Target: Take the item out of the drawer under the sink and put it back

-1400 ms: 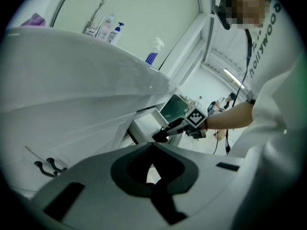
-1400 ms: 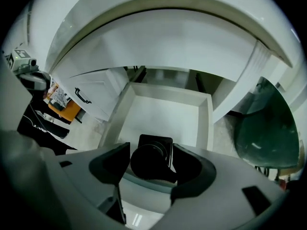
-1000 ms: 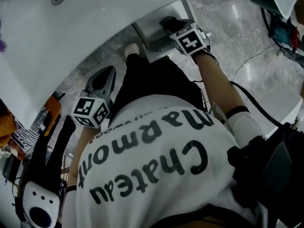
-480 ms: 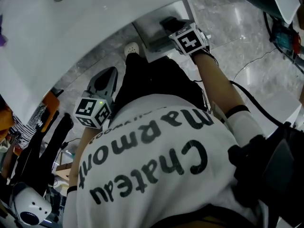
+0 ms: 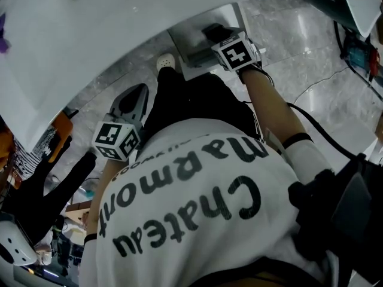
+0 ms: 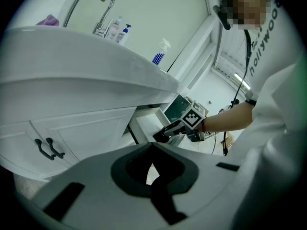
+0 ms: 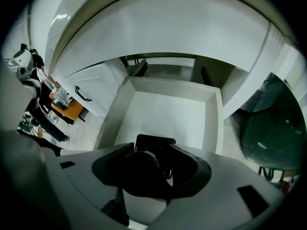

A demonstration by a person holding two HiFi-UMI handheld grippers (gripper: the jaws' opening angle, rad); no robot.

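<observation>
Right gripper (image 7: 151, 167) is pointing steeply into the open drawer (image 7: 163, 109), jaws just spreading around the dark item (image 7: 154, 142) directly between them; left gripper (image 6: 152, 174) is idling apart, jaws together.

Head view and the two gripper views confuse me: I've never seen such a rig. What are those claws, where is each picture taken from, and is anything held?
No robot here: a person in a white T-shirt holds a claw in each hand, each bearing a cube with square markers. The head view looks steeply down from the person's head, past the white sink. Each gripper view looks along its own claw's jaws. The right claw reaches into the open drawer under the sink; a dark item sits between its jaws, which have just been opening, so it seems released. The left claw hangs aside, shut and empty.
</observation>
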